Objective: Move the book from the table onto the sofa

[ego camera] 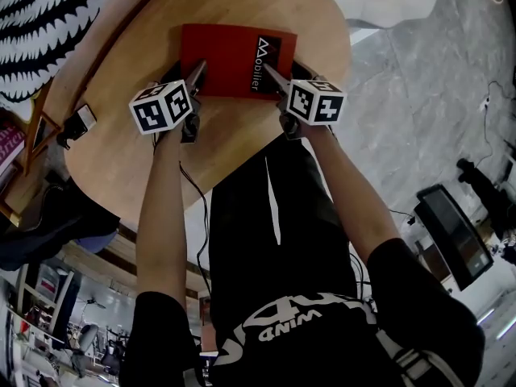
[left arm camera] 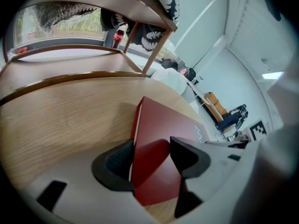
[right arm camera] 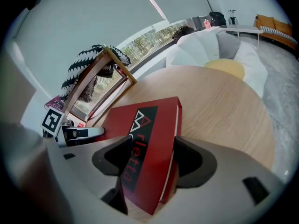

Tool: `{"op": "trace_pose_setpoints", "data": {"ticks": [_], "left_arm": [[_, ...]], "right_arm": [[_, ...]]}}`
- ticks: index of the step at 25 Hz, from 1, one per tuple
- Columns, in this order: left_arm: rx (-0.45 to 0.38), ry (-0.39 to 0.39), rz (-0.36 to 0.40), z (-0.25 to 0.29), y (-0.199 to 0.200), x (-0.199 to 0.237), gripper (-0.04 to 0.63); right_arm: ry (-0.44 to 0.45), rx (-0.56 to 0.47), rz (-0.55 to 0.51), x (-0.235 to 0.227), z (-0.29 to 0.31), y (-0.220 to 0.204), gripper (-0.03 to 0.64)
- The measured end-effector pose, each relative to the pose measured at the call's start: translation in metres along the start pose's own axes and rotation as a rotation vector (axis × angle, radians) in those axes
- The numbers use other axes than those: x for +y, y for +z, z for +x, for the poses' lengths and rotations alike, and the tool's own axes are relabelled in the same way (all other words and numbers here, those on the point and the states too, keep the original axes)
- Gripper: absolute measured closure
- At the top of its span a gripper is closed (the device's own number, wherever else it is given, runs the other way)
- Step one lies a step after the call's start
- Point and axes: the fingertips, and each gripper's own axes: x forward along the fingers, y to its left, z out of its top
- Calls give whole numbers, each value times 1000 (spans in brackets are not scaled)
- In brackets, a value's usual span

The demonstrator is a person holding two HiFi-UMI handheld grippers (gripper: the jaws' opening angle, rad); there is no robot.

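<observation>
A red book [ego camera: 230, 59] with a black title strip lies on the round wooden table [ego camera: 121, 156], straight ahead of me. My left gripper [ego camera: 196, 77] clamps its near left corner, and my right gripper [ego camera: 272, 77] clamps its near right corner. In the left gripper view the book [left arm camera: 163, 125] sits between the jaws of the left gripper [left arm camera: 152, 160], pads touching it. In the right gripper view the book [right arm camera: 145, 125] is wedged in the right gripper [right arm camera: 152, 155], its near edge tilted up off the wood. A white sofa [ego camera: 403, 2] with a yellow cushion stands beyond the table's far right.
A black-and-white patterned chair [ego camera: 40, 22] with a wooden frame stands at the table's left. A small dark device [ego camera: 76, 123] lies at the table's left edge. Grey floor [ego camera: 435, 111] runs to the right, with a dark monitor-like thing [ego camera: 451, 232] on it.
</observation>
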Motion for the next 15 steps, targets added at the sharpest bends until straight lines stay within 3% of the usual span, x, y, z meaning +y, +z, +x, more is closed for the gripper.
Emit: {"op": "trace_pose_setpoints", "data": {"ticks": [15], "left_arm": [[-22,9,8,0,1,1,350]], "right_arm": [[18,3,2,-1,2,1,345]]}}
